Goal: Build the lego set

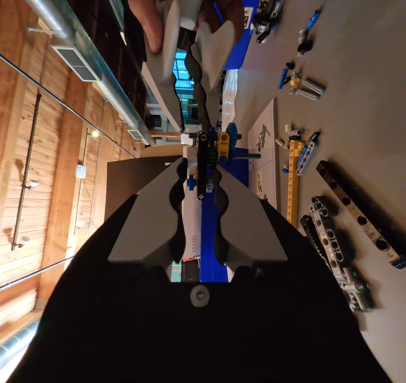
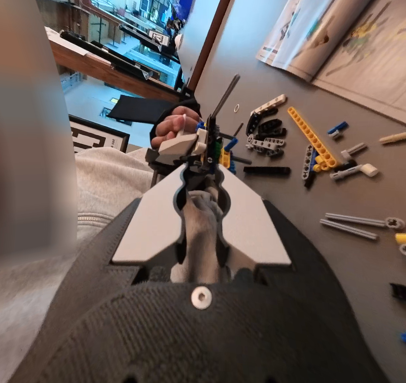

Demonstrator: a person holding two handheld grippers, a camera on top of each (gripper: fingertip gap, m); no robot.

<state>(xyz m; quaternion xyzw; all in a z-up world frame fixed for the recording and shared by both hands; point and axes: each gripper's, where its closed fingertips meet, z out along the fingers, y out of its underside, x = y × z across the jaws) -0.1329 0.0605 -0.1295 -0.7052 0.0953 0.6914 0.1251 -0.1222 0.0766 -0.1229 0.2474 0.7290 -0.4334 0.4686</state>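
A small Lego Technic assembly (image 1: 202, 163) with a black beam, yellow and blue parts, a blue gear and dark axles is held in the air between both grippers. My left gripper (image 1: 200, 168) is shut on its near end. My right gripper (image 1: 194, 127) comes in from the far side, held by a hand (image 1: 145, 14), and grips the other end. In the right wrist view my right gripper (image 2: 203, 170) is shut on the assembly (image 2: 211, 139). The left gripper (image 2: 193, 142) holds it from the left, with a hand behind it.
Loose parts lie on the grey table (image 2: 274, 196): a long yellow beam (image 2: 312, 139), black and grey beams (image 2: 267, 137), grey axles (image 2: 351, 225) and a long black beam (image 1: 360, 216). An open instruction booklet (image 2: 329, 31) lies beyond them. A partly built piece (image 1: 267, 10) sits farther off.
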